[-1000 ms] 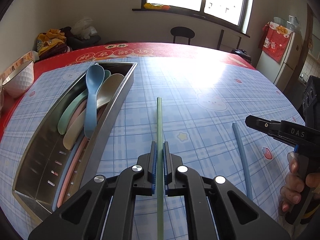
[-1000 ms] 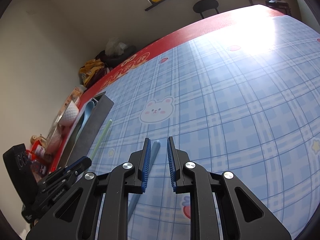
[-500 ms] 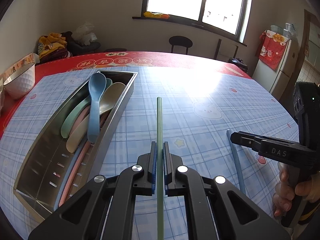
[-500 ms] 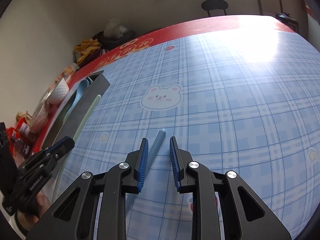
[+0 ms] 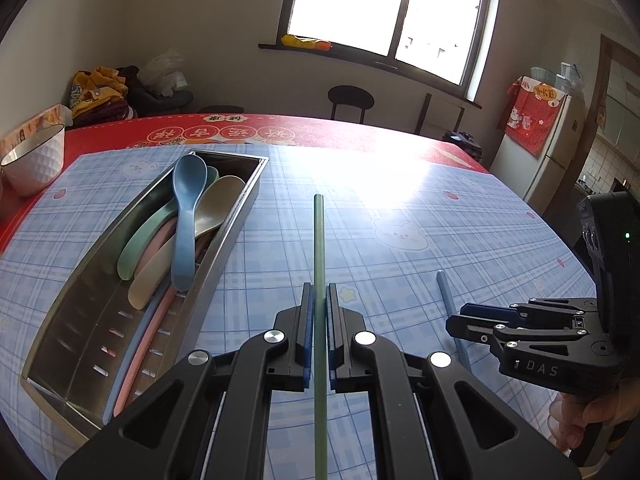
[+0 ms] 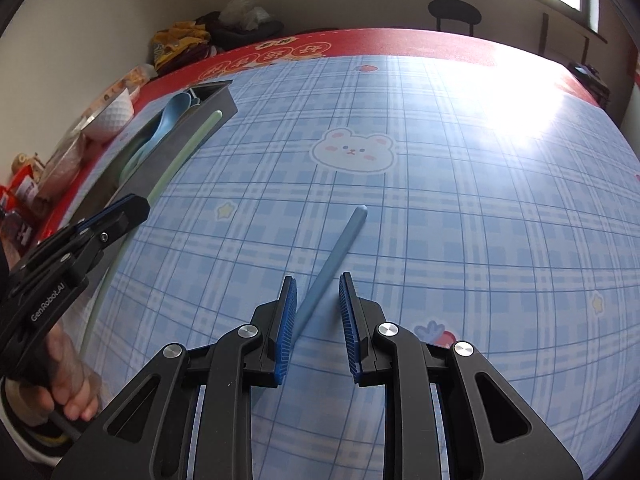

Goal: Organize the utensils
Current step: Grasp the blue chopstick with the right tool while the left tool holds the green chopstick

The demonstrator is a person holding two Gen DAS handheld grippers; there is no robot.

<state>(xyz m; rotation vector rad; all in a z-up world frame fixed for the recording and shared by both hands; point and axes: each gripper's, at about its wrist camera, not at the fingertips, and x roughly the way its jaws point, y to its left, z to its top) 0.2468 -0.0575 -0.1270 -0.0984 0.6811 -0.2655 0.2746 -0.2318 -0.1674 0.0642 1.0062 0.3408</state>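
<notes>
My left gripper (image 5: 319,304) is shut on a green chopstick (image 5: 319,248), held above the table to the right of the metal tray (image 5: 96,316). The tray holds a blue spoon (image 5: 187,216), green, beige and pink spoons and a pink chopstick. The green chopstick also shows in the right wrist view (image 6: 180,156) beside the tray (image 6: 208,100). My right gripper (image 6: 318,296) is open, its jaws either side of a blue chopstick (image 6: 336,252) lying on the blue plaid tablecloth. The right gripper also shows in the left wrist view (image 5: 472,320).
A white bowl (image 5: 34,164) stands at the table's left edge, with snack packets (image 6: 36,184) nearby. A pile of bags and clothes (image 5: 120,92) sits beyond the table. A stool (image 5: 351,100) and a fridge (image 5: 552,152) stand behind.
My right gripper has moved down over the blue chopstick and opened wider around it. My left gripper still holds the green chopstick, lifted slightly.
</notes>
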